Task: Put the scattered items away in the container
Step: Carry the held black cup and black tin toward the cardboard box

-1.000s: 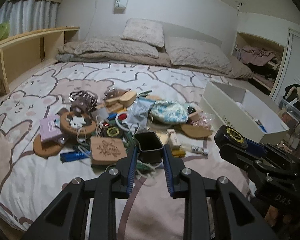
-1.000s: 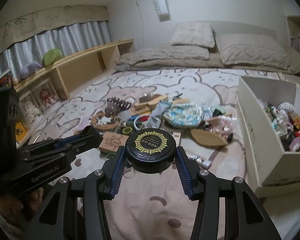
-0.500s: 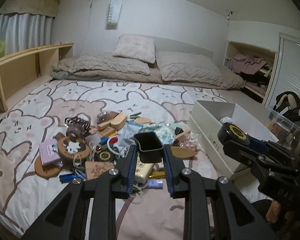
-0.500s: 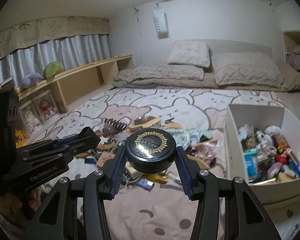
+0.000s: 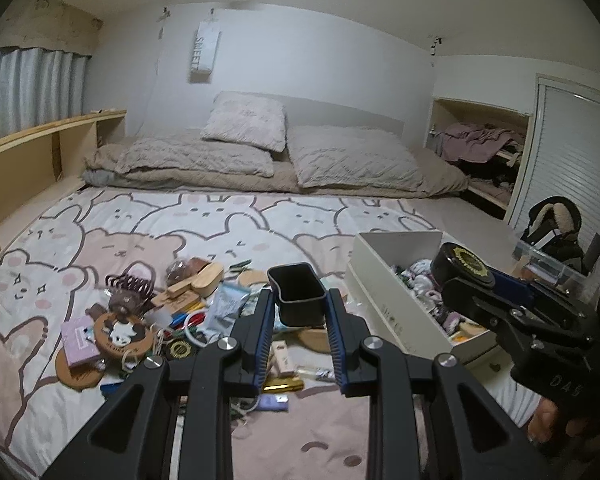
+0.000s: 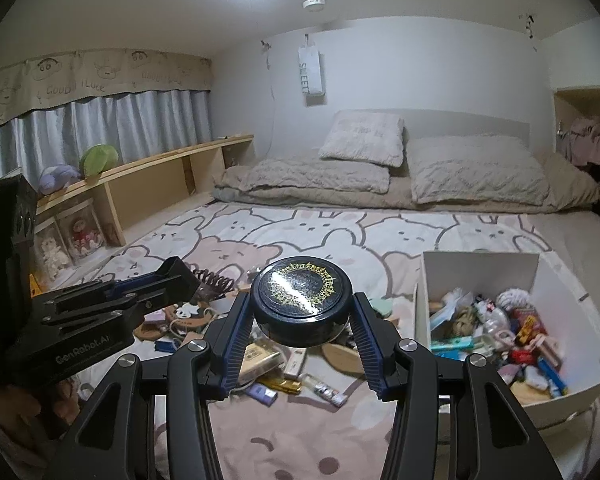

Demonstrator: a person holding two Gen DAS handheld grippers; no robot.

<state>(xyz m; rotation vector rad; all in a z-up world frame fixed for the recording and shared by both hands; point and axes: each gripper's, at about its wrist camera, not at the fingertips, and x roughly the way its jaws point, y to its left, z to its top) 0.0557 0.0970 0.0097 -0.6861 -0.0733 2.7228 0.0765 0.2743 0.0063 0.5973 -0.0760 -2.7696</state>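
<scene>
Up above the cluttered bedspread (image 5: pixel 80 248), left gripper (image 5: pixel 299 312) clamping a small black rectangular cup (image 5: pixel 298 294), right gripper (image 6: pixel 302 314) clamping a round black gold-patterned tin (image 6: pixel 300 300), white box (image 6: pixel 480 266) half full near the bedspread's right edge.

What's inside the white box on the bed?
The white box holds a heap of small things: a white pompom, a tangle of tan string, little bottles and packets. Whatever lies at the bottom is covered by the heap.

White walls (image 5: pixel 340 60), grey curtains (image 6: pixel 120 128), wooden shelf (image 6: pixel 160 168)
</scene>
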